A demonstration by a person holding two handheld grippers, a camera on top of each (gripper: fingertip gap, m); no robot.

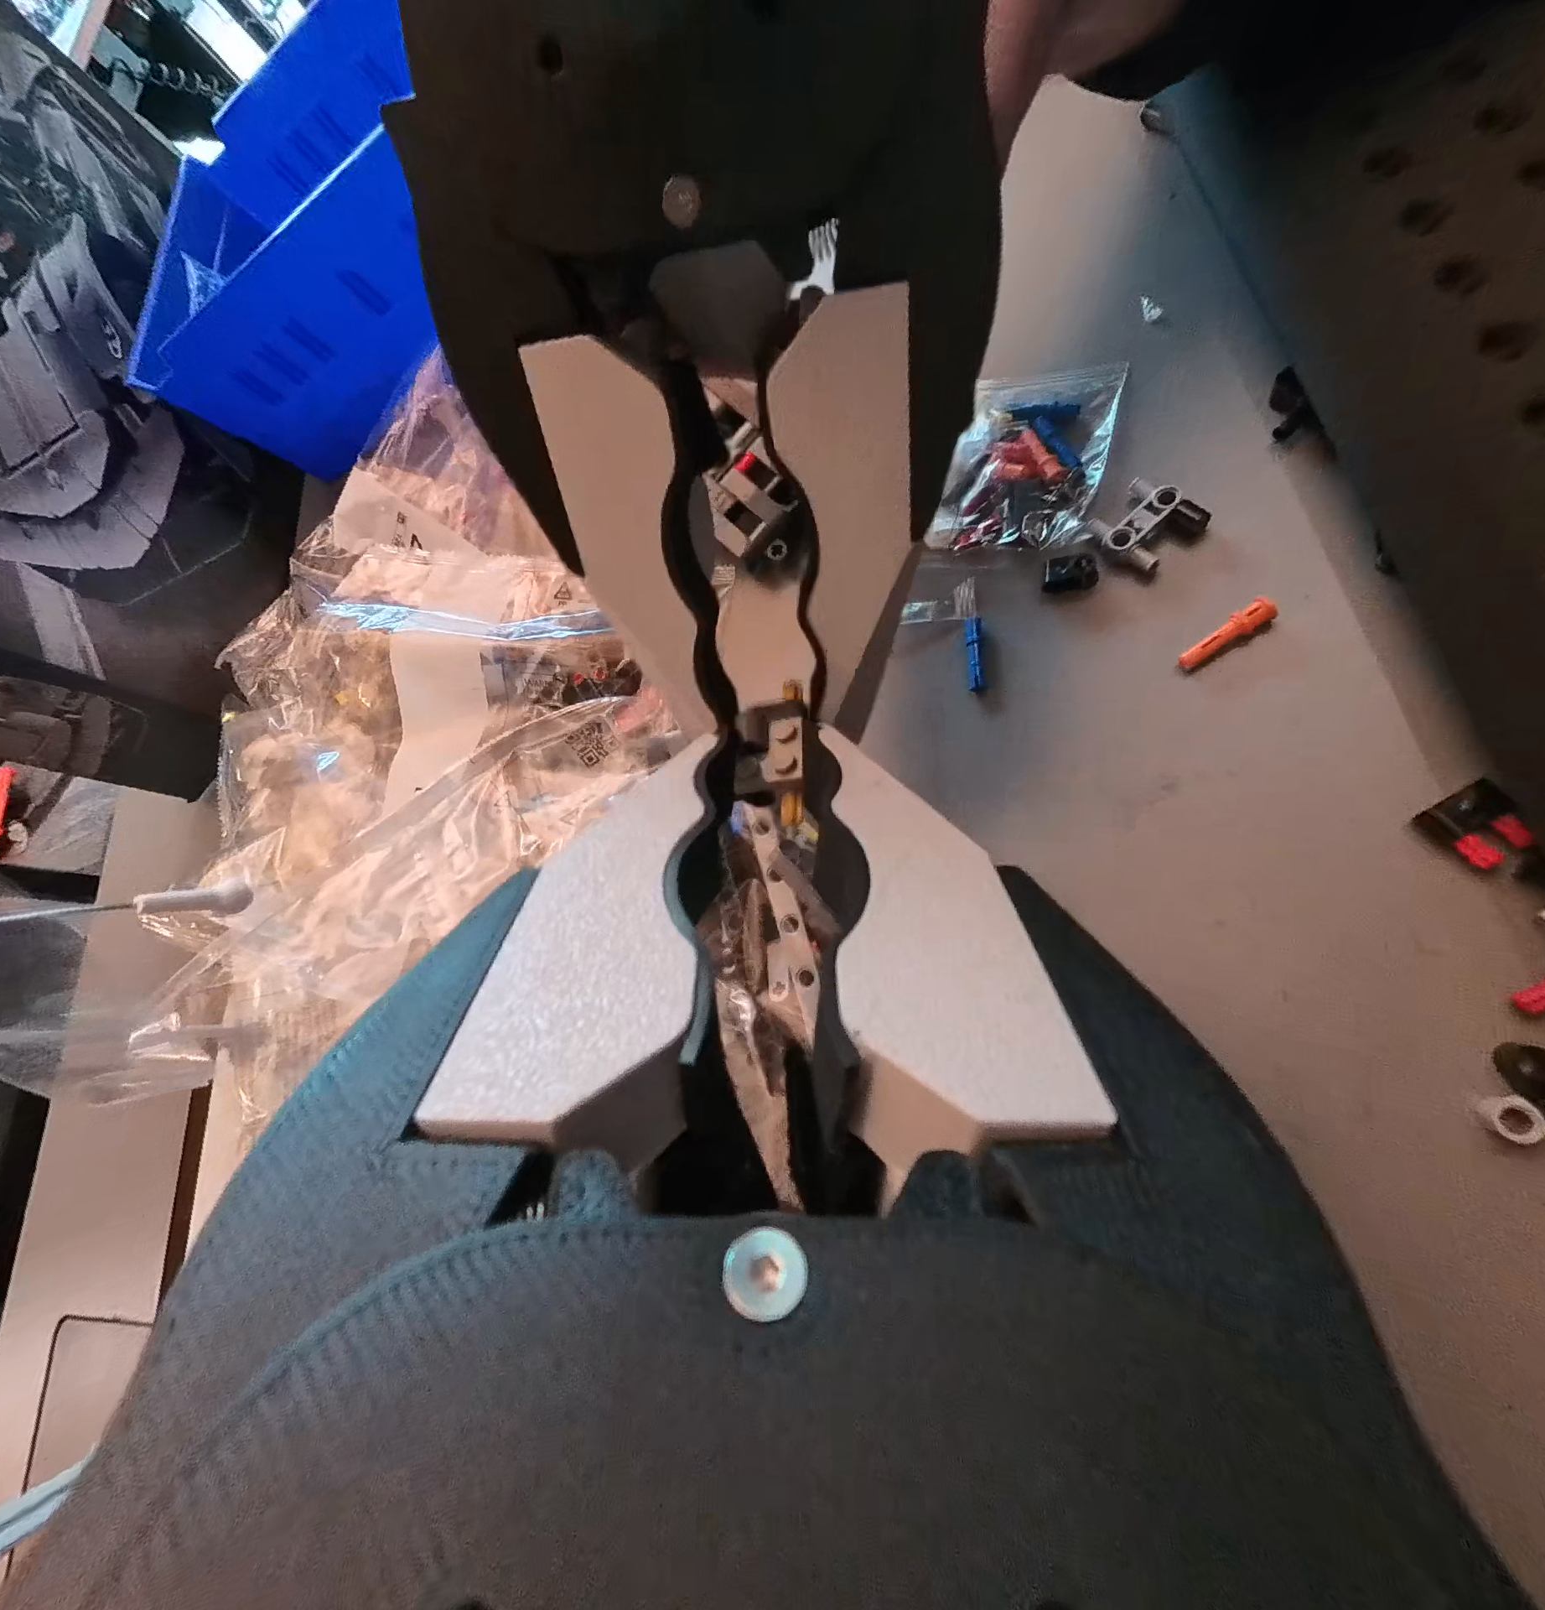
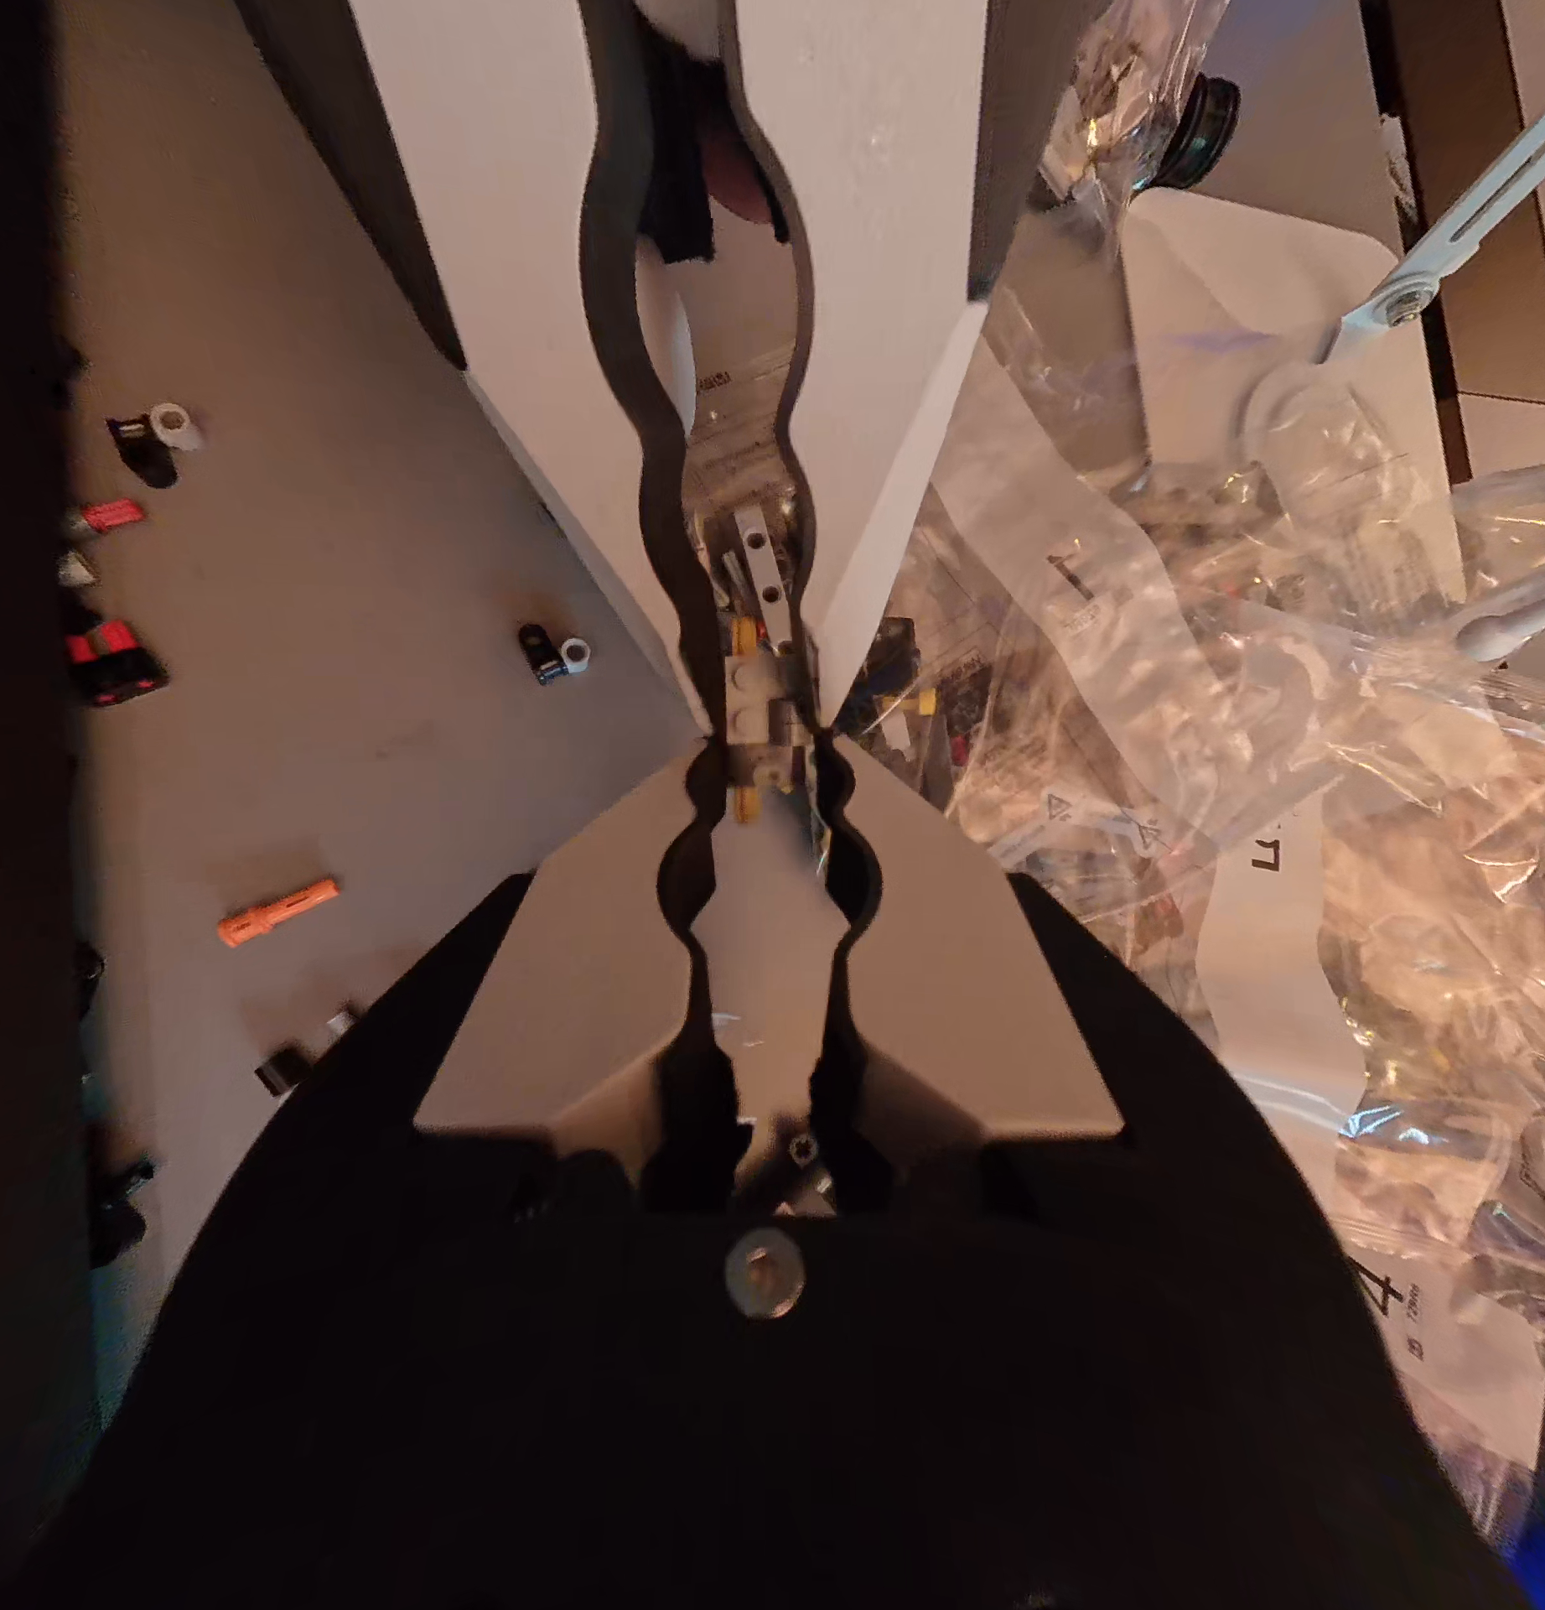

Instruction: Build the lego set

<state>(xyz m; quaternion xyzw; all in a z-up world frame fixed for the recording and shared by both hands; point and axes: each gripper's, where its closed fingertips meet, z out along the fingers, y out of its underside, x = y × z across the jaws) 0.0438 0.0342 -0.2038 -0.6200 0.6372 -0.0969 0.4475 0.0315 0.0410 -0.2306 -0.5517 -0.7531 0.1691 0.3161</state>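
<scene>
A small grey lego assembly [image 1: 776,740] with a yellow pin through it is held in the air between my two grippers, which meet tip to tip. My left gripper [image 1: 769,768], with white fingers on a dark teal body, is shut on its near end. My right gripper [image 1: 769,701], with a black body, comes from the top and is shut on its far end. In the right wrist view the right gripper [image 2: 764,760] grips the same assembly [image 2: 754,716] from below, and the left gripper [image 2: 755,688] grips it from above.
Clear bags of lego parts [image 1: 420,784] lie on the grey table [image 1: 1143,871] beneath and to the left, beside blue bins [image 1: 298,287]. Loose parts lie to the right: a small bag of pins [image 1: 1039,462], an orange pin [image 1: 1226,634], a blue pin [image 1: 975,653]. A white lamp arm [image 2: 1448,218] crosses the bags. My left and right fingertips are right by each other.
</scene>
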